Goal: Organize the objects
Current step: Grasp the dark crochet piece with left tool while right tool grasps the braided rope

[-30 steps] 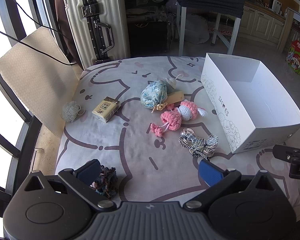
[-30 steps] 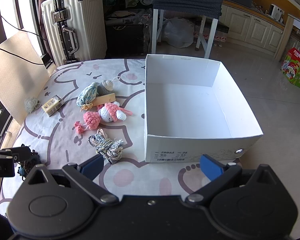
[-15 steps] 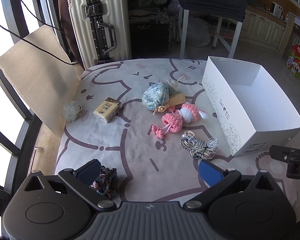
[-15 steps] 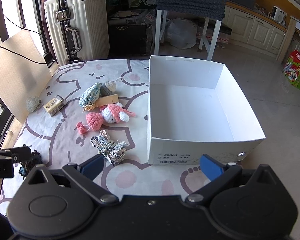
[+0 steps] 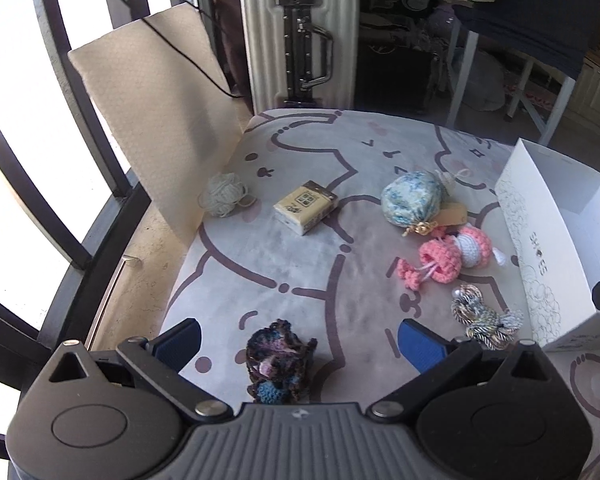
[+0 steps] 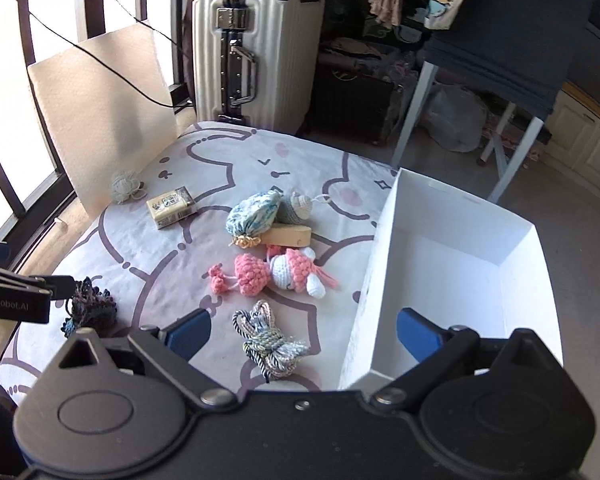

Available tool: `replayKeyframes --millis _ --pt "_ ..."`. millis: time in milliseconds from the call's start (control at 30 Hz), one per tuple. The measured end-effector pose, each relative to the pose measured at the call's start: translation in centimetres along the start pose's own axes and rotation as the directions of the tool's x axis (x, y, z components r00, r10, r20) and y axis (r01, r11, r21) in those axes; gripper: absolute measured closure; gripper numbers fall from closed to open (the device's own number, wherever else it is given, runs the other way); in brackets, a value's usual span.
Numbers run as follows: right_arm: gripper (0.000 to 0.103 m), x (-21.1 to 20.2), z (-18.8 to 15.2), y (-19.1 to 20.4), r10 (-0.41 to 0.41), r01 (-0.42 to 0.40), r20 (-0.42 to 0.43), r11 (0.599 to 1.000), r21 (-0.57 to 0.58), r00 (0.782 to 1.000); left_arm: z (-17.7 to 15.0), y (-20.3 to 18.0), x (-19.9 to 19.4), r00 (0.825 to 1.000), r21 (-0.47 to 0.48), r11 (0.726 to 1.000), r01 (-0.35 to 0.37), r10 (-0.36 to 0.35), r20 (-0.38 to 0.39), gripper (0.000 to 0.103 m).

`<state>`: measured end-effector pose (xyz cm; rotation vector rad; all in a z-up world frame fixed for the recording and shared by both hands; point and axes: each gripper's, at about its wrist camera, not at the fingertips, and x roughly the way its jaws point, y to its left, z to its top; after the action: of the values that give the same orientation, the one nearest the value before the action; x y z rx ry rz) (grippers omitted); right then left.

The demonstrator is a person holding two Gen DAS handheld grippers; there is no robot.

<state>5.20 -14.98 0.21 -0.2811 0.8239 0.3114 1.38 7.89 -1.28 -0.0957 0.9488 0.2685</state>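
Observation:
My left gripper is open low over the cartoon-print mat, and a dark crochet piece lies between its blue fingers, untouched. My right gripper is open too, with a striped cord bundle lying on the mat between its fingers and its right finger over the white shoe box. The box is empty. On the mat lie a pink crochet doll, a blue floral pouch, a small yellow carton and a pale yarn ball.
A white suitcase stands behind the mat, and a beige board leans at its left edge by the window frame. A white-legged chair with dark fabric stands behind the box. The left gripper's body shows beside the dark crochet piece.
Both grippers have swung left. The dark crochet piece now lies midway between the left fingers, and the cord bundle now lies between the right fingers. Both stay open.

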Motion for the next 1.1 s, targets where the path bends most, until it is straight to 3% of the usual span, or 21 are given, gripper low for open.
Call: replayKeyframes --millis 133,300,667,900,1100 --pt "0.004 2.8 1.3 -0.2 0.044 -0.043 0.016 0.997 -0.067 0.999 0.4 1.6 0.7 1.0 -0.091 0.996 -0.001 0.004 0.025 0.001" --pt "0.004 6.2 2.0 -0.5 0.127 -0.127 -0.008 0.984 -0.127 0.992 0.3 2.5 2.7 1.0 -0.129 0.991 -0.017 0.018 0.005 0.003" --pt "0.011 13.1 -0.4 0.9 0.257 -0.304 -0.179 0.891 -0.338 0.95 -1.1 2.3 6.3 0.996 -0.063 0.997 0.041 -0.046 -0.082 0.018" --pt "0.027 16.2 -2.6 2.2 0.288 -0.386 -0.29 0.84 -0.382 0.913 -1.8 2.1 9.0 0.984 -0.092 0.995 0.05 -0.065 -0.167 0.022" --pt "0.045 18.2 -3.4 2.1 0.276 -0.4 -0.345 0.84 -0.367 0.897 -2.3 2.6 11.0 0.971 -0.127 0.991 0.04 -0.069 -0.228 0.022"
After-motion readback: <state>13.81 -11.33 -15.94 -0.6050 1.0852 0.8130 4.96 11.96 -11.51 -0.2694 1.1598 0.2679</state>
